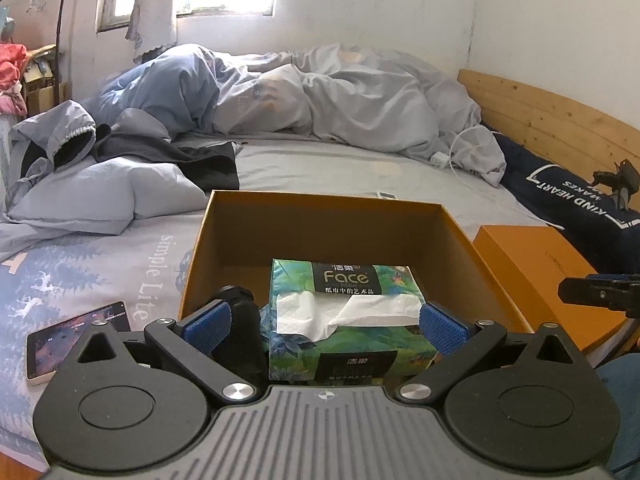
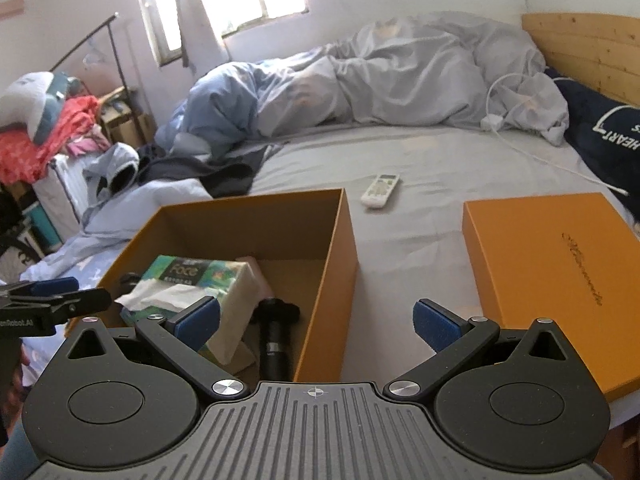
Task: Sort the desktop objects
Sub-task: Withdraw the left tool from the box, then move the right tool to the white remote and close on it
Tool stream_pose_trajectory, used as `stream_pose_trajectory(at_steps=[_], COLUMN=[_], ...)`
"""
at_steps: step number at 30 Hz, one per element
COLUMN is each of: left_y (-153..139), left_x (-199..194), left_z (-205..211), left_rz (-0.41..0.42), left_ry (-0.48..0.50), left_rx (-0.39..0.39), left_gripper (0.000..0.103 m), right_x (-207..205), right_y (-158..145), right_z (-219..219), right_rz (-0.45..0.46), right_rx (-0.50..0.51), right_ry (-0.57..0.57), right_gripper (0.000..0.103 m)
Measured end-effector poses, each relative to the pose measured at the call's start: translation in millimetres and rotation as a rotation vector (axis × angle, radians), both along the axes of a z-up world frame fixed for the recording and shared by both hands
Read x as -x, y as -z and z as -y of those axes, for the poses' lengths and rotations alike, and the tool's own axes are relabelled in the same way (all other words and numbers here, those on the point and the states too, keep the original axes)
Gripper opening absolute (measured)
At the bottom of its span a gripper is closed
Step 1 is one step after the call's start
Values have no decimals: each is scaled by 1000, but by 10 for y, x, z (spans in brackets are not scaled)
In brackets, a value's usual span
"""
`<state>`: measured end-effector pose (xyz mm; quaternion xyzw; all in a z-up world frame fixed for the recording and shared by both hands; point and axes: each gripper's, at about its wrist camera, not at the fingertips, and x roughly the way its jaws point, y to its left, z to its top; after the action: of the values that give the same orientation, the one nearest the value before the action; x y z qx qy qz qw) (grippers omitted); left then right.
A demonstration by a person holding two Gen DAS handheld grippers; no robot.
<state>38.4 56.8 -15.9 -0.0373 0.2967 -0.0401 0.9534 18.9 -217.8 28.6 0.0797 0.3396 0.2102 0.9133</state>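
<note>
An open orange box (image 1: 320, 216) stands on the bed; it also shows in the right wrist view (image 2: 344, 264). Inside lies a green tissue pack (image 1: 344, 320) (image 2: 188, 276) with a white tissue sticking out, and a black cylinder (image 2: 276, 332) (image 1: 240, 332) beside it. My left gripper (image 1: 324, 324) is open, its blue pads (image 1: 208, 326) on either side of the tissue pack with small gaps. My right gripper (image 2: 316, 320) is open and empty above the box's right wall. A white remote (image 2: 380, 190) lies on the sheet beyond the box.
The orange box lid (image 2: 560, 280) (image 1: 532, 268) lies to the right. A phone (image 1: 76, 340) lies left of the box. A crumpled duvet (image 1: 320, 96), clothes (image 1: 160, 152), a navy pillow (image 1: 572, 200) and a white charger cable (image 2: 532, 148) lie behind. A wooden headboard (image 1: 560, 120) stands at the right.
</note>
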Motion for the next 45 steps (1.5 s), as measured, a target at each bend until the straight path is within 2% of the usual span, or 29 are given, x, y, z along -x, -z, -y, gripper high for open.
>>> stream_pose_trajectory(at_steps=[15, 25, 40, 45], left_y=[146, 43, -247, -356], left_x=[-80, -347, -920, -1121], left_z=[85, 156, 308, 383], left_rz=[-63, -45, -62, -38], left_ry=[29, 61, 145, 171], left_rx=[-27, -8, 64, 71], left_gripper=[103, 103, 103, 103], right_x=[-96, -260, -919, -1216], right_y=[150, 166, -217, -363], right_z=[139, 232, 361, 413], right_rz=[-40, -58, -48, -40], right_rx=[2, -35, -135, -167], right_ry=[34, 83, 64, 52], right_gripper=[103, 103, 103, 103])
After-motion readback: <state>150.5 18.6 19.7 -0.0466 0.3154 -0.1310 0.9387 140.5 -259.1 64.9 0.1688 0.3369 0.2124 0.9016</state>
